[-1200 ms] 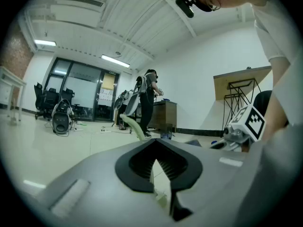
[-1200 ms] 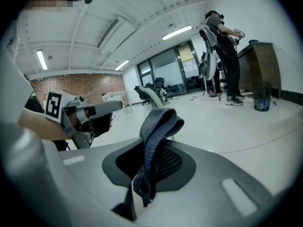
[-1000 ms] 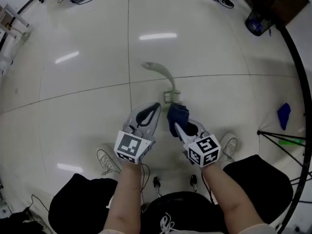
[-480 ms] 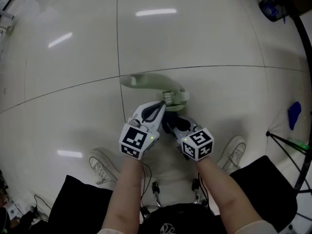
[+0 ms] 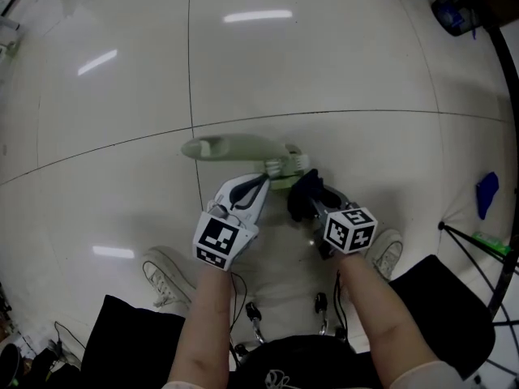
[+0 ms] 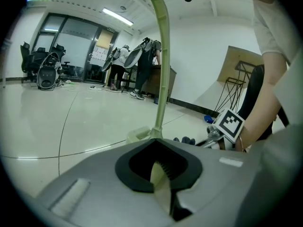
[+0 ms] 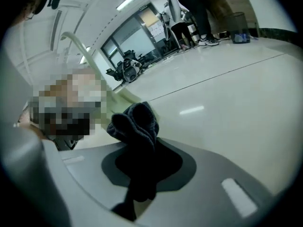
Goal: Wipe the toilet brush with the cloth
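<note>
left gripper (image 5: 261, 180): fingers clamped on pale green plastic toilet brush (image 5: 243, 147) | right gripper (image 5: 312, 205): fingers pinching dark blue cloth (image 5: 304, 193) beside brush head | white tiled floor (image 5: 324, 71): open far side

Pale tiled floor (image 5: 340, 63) carries a blue object (image 5: 486, 191) and white shoes (image 5: 165, 275).

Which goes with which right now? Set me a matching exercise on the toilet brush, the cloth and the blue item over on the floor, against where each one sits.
Things:
1. toilet brush
2. cloth
3. blue item

Places:
A. lying loose at the far right, away from both tongs
B. clamped in the left tongs
C. clamped in the right tongs

Pairs: 1-B, 2-C, 3-A
</note>
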Tool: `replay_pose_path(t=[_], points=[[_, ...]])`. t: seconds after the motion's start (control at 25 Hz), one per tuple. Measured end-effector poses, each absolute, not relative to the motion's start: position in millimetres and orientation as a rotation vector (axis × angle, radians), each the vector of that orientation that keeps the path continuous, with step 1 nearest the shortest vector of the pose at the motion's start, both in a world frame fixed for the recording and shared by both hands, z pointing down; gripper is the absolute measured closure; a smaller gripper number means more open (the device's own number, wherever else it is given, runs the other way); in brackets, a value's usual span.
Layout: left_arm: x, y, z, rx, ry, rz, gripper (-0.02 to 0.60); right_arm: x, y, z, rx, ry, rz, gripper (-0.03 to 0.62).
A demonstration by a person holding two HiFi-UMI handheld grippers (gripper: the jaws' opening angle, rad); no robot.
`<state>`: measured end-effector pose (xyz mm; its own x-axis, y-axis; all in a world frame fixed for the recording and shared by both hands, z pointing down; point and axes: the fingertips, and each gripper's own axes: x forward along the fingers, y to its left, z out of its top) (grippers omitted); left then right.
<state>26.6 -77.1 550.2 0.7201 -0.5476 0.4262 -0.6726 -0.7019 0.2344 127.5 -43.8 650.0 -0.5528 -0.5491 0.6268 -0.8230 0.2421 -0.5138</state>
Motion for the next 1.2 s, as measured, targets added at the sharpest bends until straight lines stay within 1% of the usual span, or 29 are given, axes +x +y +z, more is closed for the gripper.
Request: replay_pose_path(t=[0.28, 0.4, 0.48, 0.6, 0.72, 0.92, 1.2], points=[[24, -76, 550, 2.467, -1.023, 0.393, 0.575, 177, -88, 643, 1.313, -2.141, 1.157, 0.528], [22, -77, 549, 2.451, -1.033, 0.375, 0.575, 184, -123, 635, 1.367, -2.154, 1.213, 0.528], [23, -78, 549, 2.451, -1.030, 0.362, 0.575, 178, -144, 630, 1.341, -2.191, 1.322, 0.528], [23, -78, 549, 2.449, -1.036, 0.354, 0.575, 143, -149, 633, 1.045, -2.252, 1.493, 0.528], [24, -80, 548, 2.444, -1.048, 0.344, 0.575, 123, -138, 642, 0.838, -2.227, 1.544, 0.528], [24, -81, 549, 2.435, -1.043, 0.325, 0.575, 123, -122, 648, 0.788, -2.198, 1.658, 0.528], [22, -81, 549, 2.417, -1.056, 0.308, 0.575, 125, -73, 649, 0.707, -2.161, 1.729, 0.528]])
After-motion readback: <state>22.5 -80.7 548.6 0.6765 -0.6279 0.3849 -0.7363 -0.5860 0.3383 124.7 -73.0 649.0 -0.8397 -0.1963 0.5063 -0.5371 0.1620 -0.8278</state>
